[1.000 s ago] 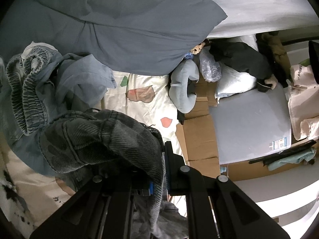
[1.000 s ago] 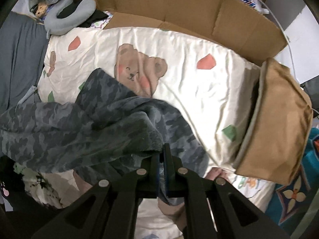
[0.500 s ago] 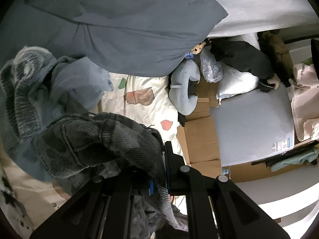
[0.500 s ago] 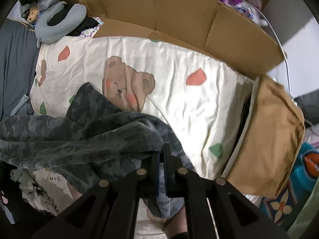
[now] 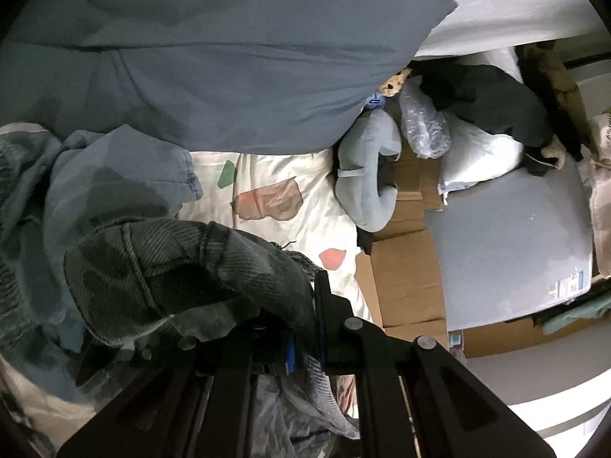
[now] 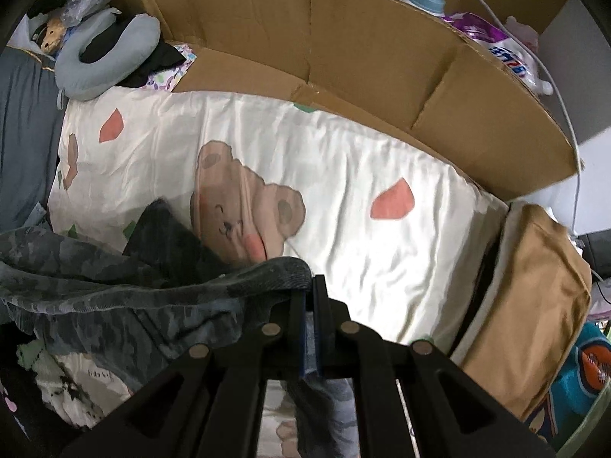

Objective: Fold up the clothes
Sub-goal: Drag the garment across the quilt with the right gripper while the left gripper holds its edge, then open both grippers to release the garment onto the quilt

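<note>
A grey camouflage garment [image 5: 179, 271] bunches over my left gripper [image 5: 311, 286], which is shut on its ribbed edge. The same camouflage garment [image 6: 114, 290] stretches left from my right gripper [image 6: 310, 286], which is shut on its hem above the cream bear-print sheet [image 6: 343, 175]. A dark part of the cloth droops onto the sheet beside the printed bear [image 6: 244, 206]. Crumpled blue-grey clothes [image 5: 95, 175] lie at the left in the left wrist view.
A grey duvet [image 5: 229, 57] covers the bed's far part. A grey neck pillow [image 5: 366, 175] lies by a cardboard wall [image 6: 362, 61]. A folded tan garment [image 6: 534, 297] sits at the sheet's right edge. A grey mat [image 5: 508, 240] and bags lie beyond the cardboard.
Both grippers have risen and moved forward with the camouflage garment. More of the bear-print sheet now shows under it, and less cloth lies on the sheet.
</note>
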### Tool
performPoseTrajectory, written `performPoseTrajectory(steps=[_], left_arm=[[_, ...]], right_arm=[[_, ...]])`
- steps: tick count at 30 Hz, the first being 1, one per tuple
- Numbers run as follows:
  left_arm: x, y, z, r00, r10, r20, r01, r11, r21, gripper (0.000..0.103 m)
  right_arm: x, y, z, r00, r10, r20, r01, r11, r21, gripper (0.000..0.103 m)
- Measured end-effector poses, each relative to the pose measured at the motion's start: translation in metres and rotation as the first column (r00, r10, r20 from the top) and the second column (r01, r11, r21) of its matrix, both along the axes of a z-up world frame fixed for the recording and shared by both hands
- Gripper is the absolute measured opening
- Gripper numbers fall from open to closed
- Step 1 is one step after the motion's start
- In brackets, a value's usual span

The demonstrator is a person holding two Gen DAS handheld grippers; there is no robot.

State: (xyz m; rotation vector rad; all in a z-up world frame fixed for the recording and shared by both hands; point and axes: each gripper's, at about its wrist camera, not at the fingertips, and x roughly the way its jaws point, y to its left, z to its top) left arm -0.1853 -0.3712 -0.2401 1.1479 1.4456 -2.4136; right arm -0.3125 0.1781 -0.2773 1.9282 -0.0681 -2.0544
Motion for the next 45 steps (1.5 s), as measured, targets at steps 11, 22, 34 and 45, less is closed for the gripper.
performPoseTrajectory(steps=[11, 22, 34, 45], left_arm=[[-0.075, -0.008, -0.044, 0.998, -0.017, 0.061, 0.020, 0.999, -0.036, 0.007], [-0.163, -0.002, -0.079, 0.981, -0.087, 0.173, 0.107, 0.988, -0.111, 0.007], [-0.230, 0.021, -0.125, 0.965, -0.103, 0.240, 0.142, 0.978, -0.150, 0.007], [-0.252, 0.027, -0.141, 0.940, -0.143, 0.310, 0.207, 0.961, -0.184, 0.007]], right_arm=[[-0.046, -0.023, -0.036, 0.999, -0.015, -0.030, 0.015, 1.000, 0.025, 0.003], [-0.082, -0.032, -0.071, 0.992, -0.112, -0.050, 0.111, 0.994, -0.009, 0.003], [-0.113, -0.028, -0.114, 0.980, -0.195, -0.037, 0.194, 0.981, -0.020, 0.003], [-0.124, -0.035, -0.139, 0.981, -0.188, -0.054, 0.187, 0.982, -0.018, 0.003]])
